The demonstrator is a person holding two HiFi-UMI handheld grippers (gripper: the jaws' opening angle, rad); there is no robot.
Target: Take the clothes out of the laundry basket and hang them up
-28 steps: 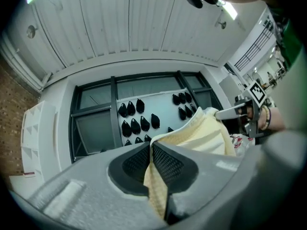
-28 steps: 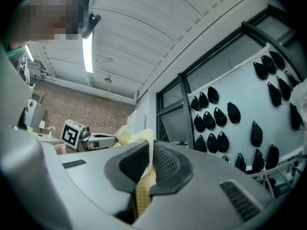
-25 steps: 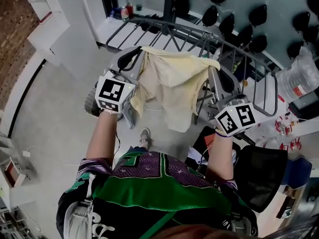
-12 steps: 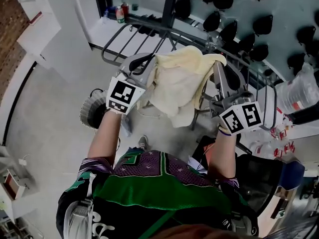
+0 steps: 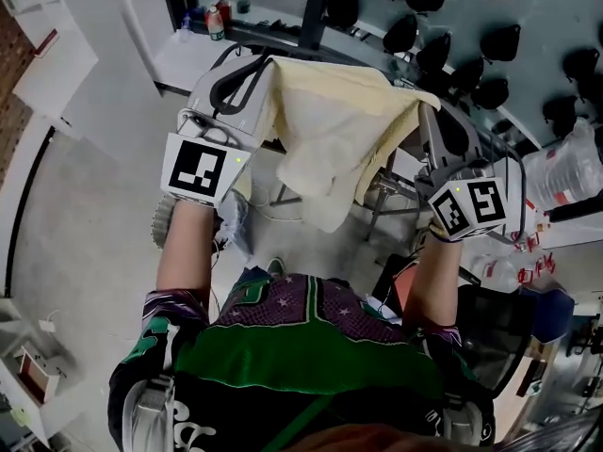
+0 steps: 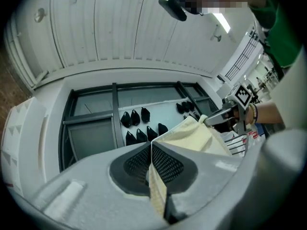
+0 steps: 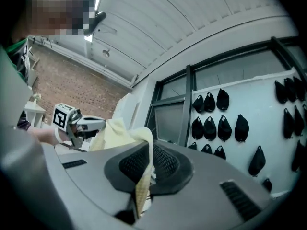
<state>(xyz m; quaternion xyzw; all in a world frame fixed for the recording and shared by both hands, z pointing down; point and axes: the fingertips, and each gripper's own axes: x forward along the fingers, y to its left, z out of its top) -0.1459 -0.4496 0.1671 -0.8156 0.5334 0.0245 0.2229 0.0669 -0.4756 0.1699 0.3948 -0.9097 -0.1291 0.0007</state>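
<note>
A pale yellow cloth (image 5: pixel 330 130) hangs stretched between my two grippers, above the metal drying rack (image 5: pixel 514 185). In the head view my left gripper (image 5: pixel 256 72) is shut on the cloth's left top corner. My right gripper (image 5: pixel 430 111) is shut on its right top corner. The left gripper view shows that gripper's jaws (image 6: pixel 151 150) closed, with a cloth (image 6: pixel 192 135) fold pinched between them. In the right gripper view the jaws (image 7: pixel 149 153) likewise clamp a strip of the cloth (image 7: pixel 120 131). The cloth's lower edge droops free in front of the person.
The rack's dark top rail (image 5: pixel 283 40) runs behind the cloth. A grey round ribbed container (image 5: pixel 162 222) sits on the floor at the left. Bottles (image 5: pixel 215 19) stand on a ledge. Black caps (image 5: pixel 415 32) hang on the wall, and a plastic bag (image 5: pixel 563 166) lies at the right.
Both grippers have risen and drawn apart, so the bunched cloth is now pulled out wide and higher over the rack. Both grips have held.
</note>
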